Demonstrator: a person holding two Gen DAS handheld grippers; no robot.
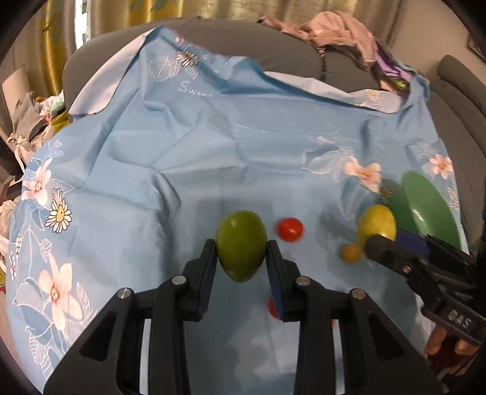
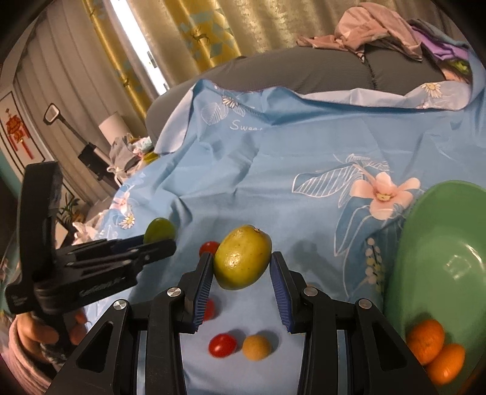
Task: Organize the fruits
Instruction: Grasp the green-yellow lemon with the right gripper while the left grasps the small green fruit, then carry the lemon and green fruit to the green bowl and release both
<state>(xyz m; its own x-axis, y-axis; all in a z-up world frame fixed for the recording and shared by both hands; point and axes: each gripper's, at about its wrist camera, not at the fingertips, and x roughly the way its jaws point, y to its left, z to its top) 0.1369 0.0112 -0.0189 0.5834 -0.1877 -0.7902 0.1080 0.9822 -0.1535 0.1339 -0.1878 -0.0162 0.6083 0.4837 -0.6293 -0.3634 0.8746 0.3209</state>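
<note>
My left gripper (image 1: 241, 250) is shut on a green fruit (image 1: 241, 244), held above the blue flowered cloth (image 1: 182, 152). My right gripper (image 2: 241, 267) is shut on a yellow-green fruit (image 2: 243, 256), lifted off the cloth. In the left wrist view the right gripper (image 1: 382, 243) shows at the right with its yellow fruit (image 1: 376, 224). In the right wrist view the left gripper (image 2: 152, 243) shows at the left with the green fruit (image 2: 159, 229). A green bowl (image 2: 431, 243) at the right holds two oranges (image 2: 425, 340).
Small red tomatoes (image 2: 222, 345) (image 1: 290, 229) and a small yellow-orange fruit (image 2: 256, 346) lie on the cloth below the grippers. Piled clothes (image 2: 379, 27) sit on the grey sofa back (image 2: 303, 70). Curtains hang behind.
</note>
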